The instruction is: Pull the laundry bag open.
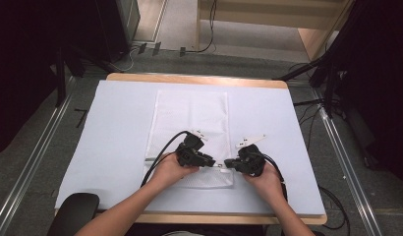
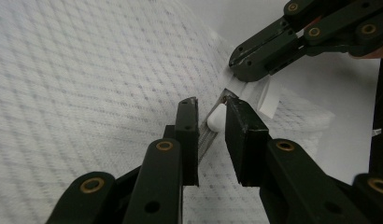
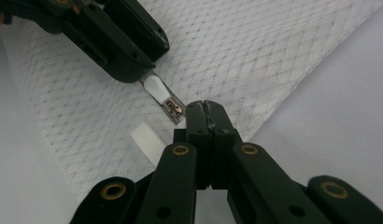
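Note:
A white mesh zip bag (image 1: 189,118) lies flat on the table, its zip running across the near end. My left gripper (image 2: 209,102) is open around the zip's white pull tab (image 2: 218,116), with a gap between the tab and one pad. In the right gripper view the tab (image 3: 154,88) pokes out from the left gripper's tips (image 3: 138,74), and the metal slider (image 3: 173,108) sits just beyond it. My right gripper (image 3: 206,107) is shut on the bag's edge right beside the slider, where a short white ribbon tab (image 3: 145,140) comes out. Both grippers (image 1: 213,164) (image 1: 226,163) meet tip to tip.
A pale sheet (image 1: 116,128) covers the wooden table, with bare room on both sides of the bag. A dark round seat part (image 1: 74,211) sits at the near left corner. Cables trail from both grippers toward the person.

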Available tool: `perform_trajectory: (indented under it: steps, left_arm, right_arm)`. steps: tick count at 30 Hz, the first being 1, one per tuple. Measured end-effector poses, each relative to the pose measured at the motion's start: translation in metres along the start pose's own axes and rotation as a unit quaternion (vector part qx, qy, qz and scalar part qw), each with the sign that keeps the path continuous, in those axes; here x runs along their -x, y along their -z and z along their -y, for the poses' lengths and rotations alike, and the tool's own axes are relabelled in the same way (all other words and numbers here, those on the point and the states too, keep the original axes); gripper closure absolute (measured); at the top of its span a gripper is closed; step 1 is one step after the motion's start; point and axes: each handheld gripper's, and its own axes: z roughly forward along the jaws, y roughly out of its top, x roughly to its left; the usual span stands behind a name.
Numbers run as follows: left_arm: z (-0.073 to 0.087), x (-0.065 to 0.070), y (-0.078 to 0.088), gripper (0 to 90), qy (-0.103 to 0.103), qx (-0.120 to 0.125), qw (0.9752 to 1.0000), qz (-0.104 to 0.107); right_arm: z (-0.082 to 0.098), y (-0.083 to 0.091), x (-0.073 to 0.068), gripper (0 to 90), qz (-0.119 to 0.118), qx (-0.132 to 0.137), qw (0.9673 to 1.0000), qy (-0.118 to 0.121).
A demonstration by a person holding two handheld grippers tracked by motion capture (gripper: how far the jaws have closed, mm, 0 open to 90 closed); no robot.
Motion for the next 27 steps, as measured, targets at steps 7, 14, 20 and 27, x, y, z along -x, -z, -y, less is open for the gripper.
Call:
perform_trajectory:
  steps: [7, 14, 20, 27]
  left_arm:
    - [-0.001, 0.005, -0.008, 77.5, 0.001, 0.003, 1.0, 0.008]
    - [-0.001, 0.012, -0.015, 85.1, -0.015, -0.001, 0.9999, 0.003]
    - [-0.002, 0.009, -0.013, 88.1, -0.009, -0.009, 0.9998, 0.014]
    - [0.002, -0.007, 0.008, 88.0, 0.022, -0.021, 0.9992, 0.025]
  right_arm:
    - [0.0, 0.0, -0.002, 90.0, 0.008, 0.0, 0.9999, 0.012]
    - [0.0, -0.001, -0.003, 90.0, 0.01, 0.002, 0.9998, 0.016]
    - [0.001, -0.001, -0.006, 90.0, 0.016, 0.003, 0.9995, 0.027]
    - [0.002, -0.001, -0.006, 90.0, 0.018, 0.003, 0.9993, 0.031]
